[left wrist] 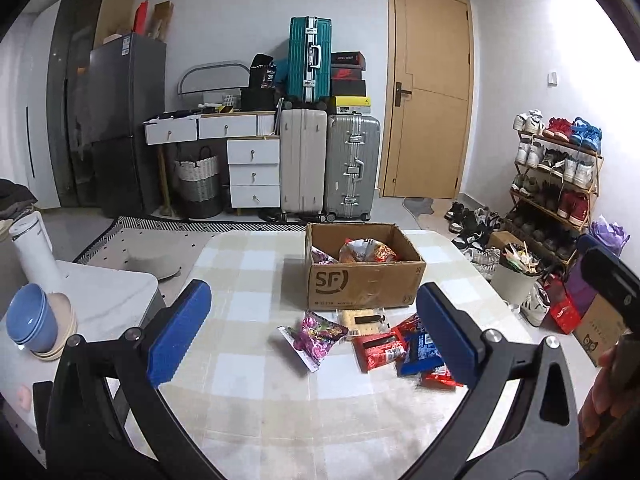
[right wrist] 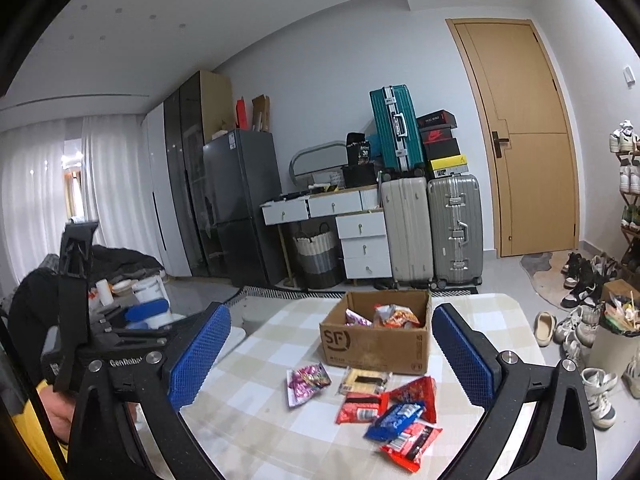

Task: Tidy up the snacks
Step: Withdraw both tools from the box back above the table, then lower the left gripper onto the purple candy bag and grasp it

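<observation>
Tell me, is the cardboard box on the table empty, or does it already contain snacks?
Not empty. The cardboard box is open at the top, and at least two snack bags show inside it, while several packets lie outside on the table.

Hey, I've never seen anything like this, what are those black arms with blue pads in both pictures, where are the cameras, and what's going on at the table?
There is no robot here. A person holds a hand tool in each hand, each with two fingers tipped by blue pads. A wide-angle camera sits on each tool and looks forward along its fingers, so one picture comes from the left gripper and the other from the right gripper. Both are open and hold nothing.

In front of them is a table with a checked cloth. On it stands an open cardboard box with a few snack bags already inside. Nearer the camera lie loose snacks: a purple packet, a cracker pack, red packets and a blue packet. They seem meant for the box.
</observation>
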A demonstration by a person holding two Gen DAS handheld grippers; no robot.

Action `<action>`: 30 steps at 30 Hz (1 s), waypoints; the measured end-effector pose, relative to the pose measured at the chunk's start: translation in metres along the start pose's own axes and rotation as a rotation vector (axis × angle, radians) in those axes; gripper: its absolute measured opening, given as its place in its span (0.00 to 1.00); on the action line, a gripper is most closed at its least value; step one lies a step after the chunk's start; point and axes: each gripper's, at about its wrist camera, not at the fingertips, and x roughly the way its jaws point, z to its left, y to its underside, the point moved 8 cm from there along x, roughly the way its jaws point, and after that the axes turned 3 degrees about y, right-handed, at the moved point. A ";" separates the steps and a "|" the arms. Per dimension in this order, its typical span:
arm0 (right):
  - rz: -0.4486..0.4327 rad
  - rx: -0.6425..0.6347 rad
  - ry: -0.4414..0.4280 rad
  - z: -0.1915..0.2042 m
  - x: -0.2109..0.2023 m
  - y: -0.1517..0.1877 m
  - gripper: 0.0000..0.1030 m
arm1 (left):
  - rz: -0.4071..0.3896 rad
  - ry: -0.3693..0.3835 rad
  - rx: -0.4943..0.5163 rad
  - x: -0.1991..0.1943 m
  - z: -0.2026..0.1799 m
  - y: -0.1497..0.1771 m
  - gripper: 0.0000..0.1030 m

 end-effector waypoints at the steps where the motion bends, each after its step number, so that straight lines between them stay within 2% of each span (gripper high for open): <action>1: 0.004 0.002 0.000 -0.001 0.002 0.004 0.99 | -0.003 -0.001 0.000 0.000 0.000 0.001 0.99; 7: 0.046 0.040 0.000 -0.013 0.017 0.033 0.99 | 0.009 -0.008 0.006 0.023 -0.006 0.010 0.99; 13: 0.094 0.069 0.000 -0.022 0.032 0.063 0.99 | 0.089 -0.004 -0.013 0.056 -0.003 0.041 0.99; 21: 0.120 0.061 0.005 -0.028 0.049 0.099 0.99 | 0.131 -0.011 -0.017 0.091 0.003 0.077 0.99; 30: 0.177 0.057 -0.009 -0.027 0.075 0.130 0.99 | 0.229 -0.023 -0.053 0.139 0.015 0.120 0.99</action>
